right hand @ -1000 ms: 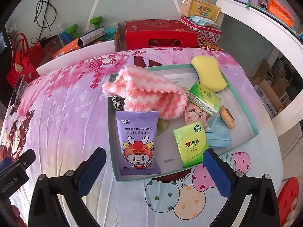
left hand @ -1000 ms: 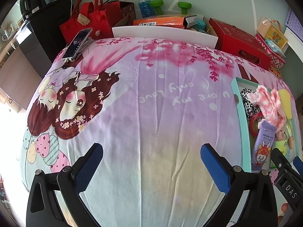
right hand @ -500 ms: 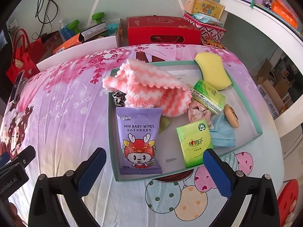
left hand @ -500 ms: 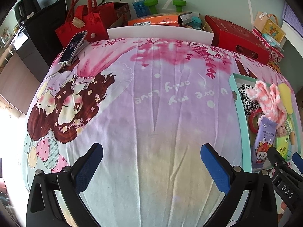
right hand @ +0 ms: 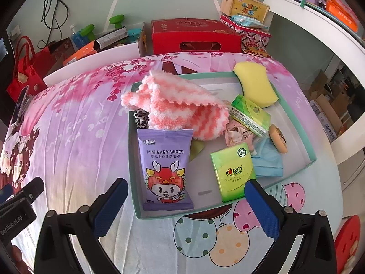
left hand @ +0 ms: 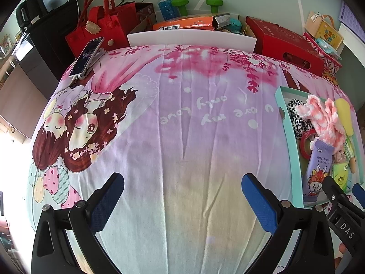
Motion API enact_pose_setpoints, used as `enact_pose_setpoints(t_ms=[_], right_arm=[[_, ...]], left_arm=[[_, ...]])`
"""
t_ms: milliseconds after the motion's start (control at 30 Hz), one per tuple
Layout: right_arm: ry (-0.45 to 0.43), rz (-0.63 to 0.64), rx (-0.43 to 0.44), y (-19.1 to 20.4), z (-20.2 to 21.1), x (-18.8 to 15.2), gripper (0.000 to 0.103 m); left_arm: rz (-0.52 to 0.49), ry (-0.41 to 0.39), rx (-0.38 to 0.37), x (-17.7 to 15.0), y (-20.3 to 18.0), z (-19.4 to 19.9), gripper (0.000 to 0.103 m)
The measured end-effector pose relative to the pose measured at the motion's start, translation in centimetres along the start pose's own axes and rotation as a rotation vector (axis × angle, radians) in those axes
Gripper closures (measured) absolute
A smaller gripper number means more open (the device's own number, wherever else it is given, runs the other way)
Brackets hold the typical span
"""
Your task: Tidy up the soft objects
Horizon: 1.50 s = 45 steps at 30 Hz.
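The right gripper is hovering with its blue-padded jaws spread wide and gripping nothing, just short of the near rim of the teal tray that is lying on the printed bedsheet. The left gripper is likewise gaping wide and empty, hanging over a bare stretch of the sheet well to the left of the tray.

Everything soft is sitting inside the tray. A purple pack of baby wipes is lying flat in the tray's near left corner, and its top edge is tucked under a fluffy pink-and-white striped cloth that is heaped across the far left part and spilling over the tray's left wall. A black-and-white spotted piece is peeking out beneath that cloth, against the left wall. A green tissue pack is resting near the middle of the tray's front edge, overlapping a folded light-blue cloth on its right. A second green tissue pack is leaning toward the tray's centre, over a crumpled pale-pink fabric. A yellow sponge is propped on the tray's far right rim. A small round tan item is lying toward the right wall.

From the left wrist view, a red ring is showing inside the tray near its left wall.
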State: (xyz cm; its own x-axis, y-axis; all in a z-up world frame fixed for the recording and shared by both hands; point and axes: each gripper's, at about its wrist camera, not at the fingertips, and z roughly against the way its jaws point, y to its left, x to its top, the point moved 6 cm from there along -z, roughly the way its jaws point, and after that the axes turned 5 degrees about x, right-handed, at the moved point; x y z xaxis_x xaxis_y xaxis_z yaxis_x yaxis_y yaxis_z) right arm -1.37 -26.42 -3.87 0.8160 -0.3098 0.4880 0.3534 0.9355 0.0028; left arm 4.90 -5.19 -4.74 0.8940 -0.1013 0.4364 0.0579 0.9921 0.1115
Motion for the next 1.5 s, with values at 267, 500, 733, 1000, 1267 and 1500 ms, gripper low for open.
enact_pose_setpoints(t_ms=[267, 500, 733, 1000, 1267, 1500], right_arm=[[0.002, 0.002, -0.004, 0.11, -0.06, -0.03, 0.0], [0.006, 0.011, -0.008, 0.2, -0.15, -0.04, 0.0], [0.01, 0.017, -0.011, 0.3, -0.3, -0.08, 0.0], [0.015, 0.025, -0.012, 0.4, -0.47, -0.11, 0.0], [0.016, 0.026, -0.013, 0.45, -0.48, -0.11, 0.0], [0.02, 0.028, -0.013, 0.46, -0.65, -0.25, 0.0]], left_arm=[[-0.001, 0.008, 0.001, -0.08, -0.1, -0.16, 0.001], [0.001, 0.01, -0.002, -0.08, -0.05, -0.21, 0.001], [-0.001, 0.011, -0.003, -0.14, -0.16, -0.24, 0.001], [-0.012, 0.023, 0.0, -0.3, -0.29, -0.5, 0.001], [-0.016, 0.032, 0.007, -0.47, -0.14, -0.7, 0.001], [-0.017, 0.04, 0.013, -0.47, -0.06, -0.88, 0.001]])
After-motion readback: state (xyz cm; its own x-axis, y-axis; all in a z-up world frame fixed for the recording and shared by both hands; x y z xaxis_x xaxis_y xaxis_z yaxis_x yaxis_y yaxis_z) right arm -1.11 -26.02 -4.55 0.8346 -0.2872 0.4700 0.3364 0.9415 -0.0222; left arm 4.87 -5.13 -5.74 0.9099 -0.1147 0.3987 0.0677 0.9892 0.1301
